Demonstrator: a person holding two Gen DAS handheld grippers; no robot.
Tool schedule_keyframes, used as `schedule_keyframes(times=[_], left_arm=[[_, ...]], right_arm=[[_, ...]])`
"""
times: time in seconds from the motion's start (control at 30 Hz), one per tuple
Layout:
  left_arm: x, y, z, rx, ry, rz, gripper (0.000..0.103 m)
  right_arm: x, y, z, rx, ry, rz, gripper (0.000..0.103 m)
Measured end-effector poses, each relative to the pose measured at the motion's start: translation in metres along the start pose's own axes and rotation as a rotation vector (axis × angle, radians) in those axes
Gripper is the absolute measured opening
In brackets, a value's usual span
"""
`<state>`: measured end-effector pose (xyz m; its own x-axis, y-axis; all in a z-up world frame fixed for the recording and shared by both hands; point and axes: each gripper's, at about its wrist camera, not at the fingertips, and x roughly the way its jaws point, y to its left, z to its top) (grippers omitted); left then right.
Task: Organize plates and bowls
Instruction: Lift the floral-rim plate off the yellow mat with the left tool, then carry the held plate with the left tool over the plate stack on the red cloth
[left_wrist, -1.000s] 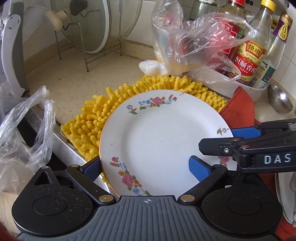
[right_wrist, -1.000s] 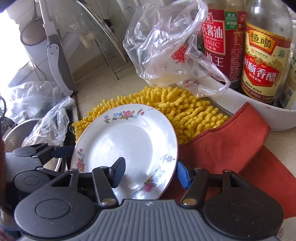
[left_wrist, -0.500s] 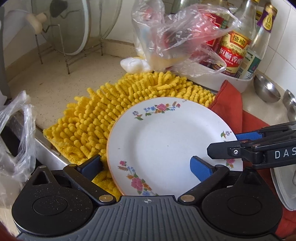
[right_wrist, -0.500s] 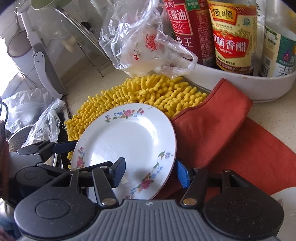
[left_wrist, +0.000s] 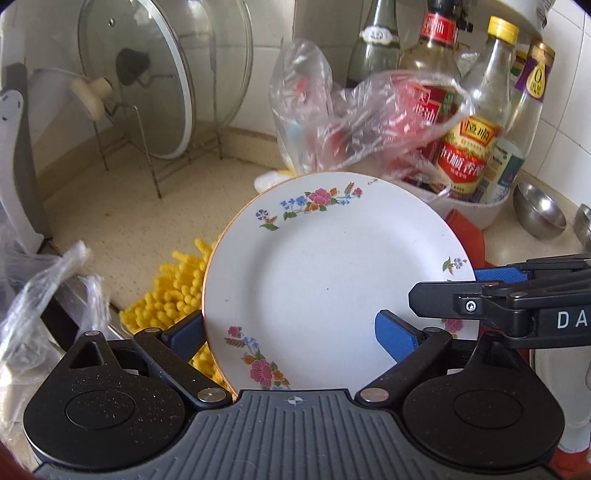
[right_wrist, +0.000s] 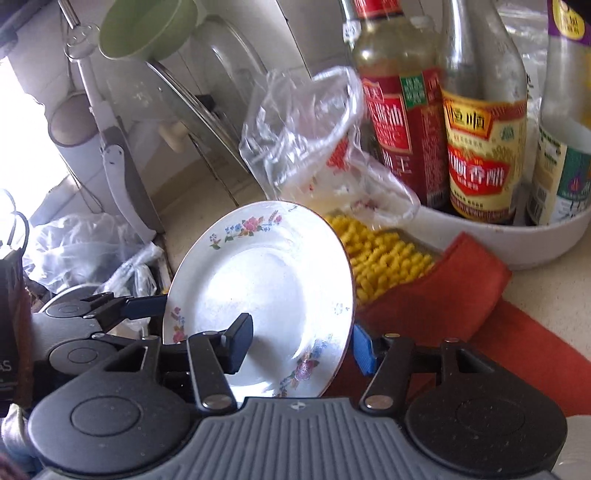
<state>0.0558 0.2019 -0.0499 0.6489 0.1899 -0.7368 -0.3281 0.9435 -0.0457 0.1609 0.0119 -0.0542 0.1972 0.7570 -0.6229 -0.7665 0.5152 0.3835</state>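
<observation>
one floral plate is observed tilted up off the yellow chenille mat, which shows at 8 o'clock of it, and is judged to be in mid-transfer rather than put away. the left gripper has fingers set wide astride the plate's near rim; their gap has just been narrowing, and whether the pads actually press cannot be told. the right gripper is seen with fingers at a narrower setting clamped across the plate's right edge, one pad on its face and one behind it. steel bowls are noted on the desk at 3 o'clock, apparently unsorted. no stacked pile is visible; most of the organizing is judged outstanding.
</observation>
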Motion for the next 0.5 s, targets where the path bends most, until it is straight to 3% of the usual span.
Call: schedule_keyframes(times=[0.5], left_arm=[[-0.017, -0.047, 0.01, 0.049, -0.039, -0.017, 0.098]], right_arm=[[-0.052, -0.026, -0.007, 0.051, -0.053, -0.016, 0.055]])
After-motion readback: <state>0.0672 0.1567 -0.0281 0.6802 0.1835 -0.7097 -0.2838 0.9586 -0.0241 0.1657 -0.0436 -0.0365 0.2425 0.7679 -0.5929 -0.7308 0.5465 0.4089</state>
